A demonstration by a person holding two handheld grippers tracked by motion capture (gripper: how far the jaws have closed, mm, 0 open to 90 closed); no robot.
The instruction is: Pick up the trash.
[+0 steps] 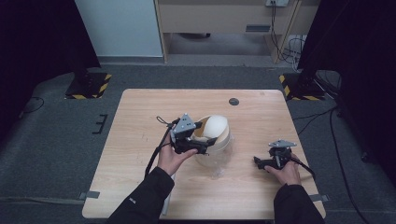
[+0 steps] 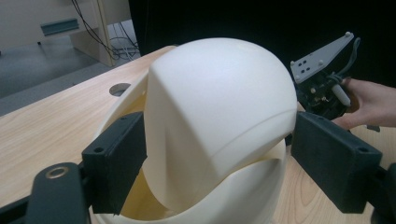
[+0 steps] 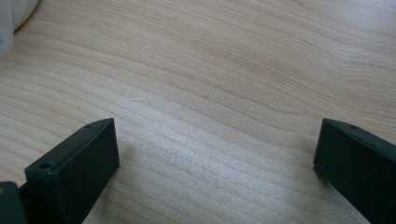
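We have our left tongs (image 2: pixel 219 168) spread wide on either side of the cream domed plastic swing-lid bin (image 1: pixel 215 136) at the middle of the light wooden table (image 1: pixel 140 121), apparently bracketing its lid for a grip, while our right tongs (image 3: pixel 217 172) rest wide and empty right of the bin.

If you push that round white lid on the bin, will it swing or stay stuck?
The lid already sits tilted in the bin, so it probably swings. Its smooth, curved top looks slippery, so the left hand-held gripper could slide off. The bin looks like light plastic and might tip or scoot.
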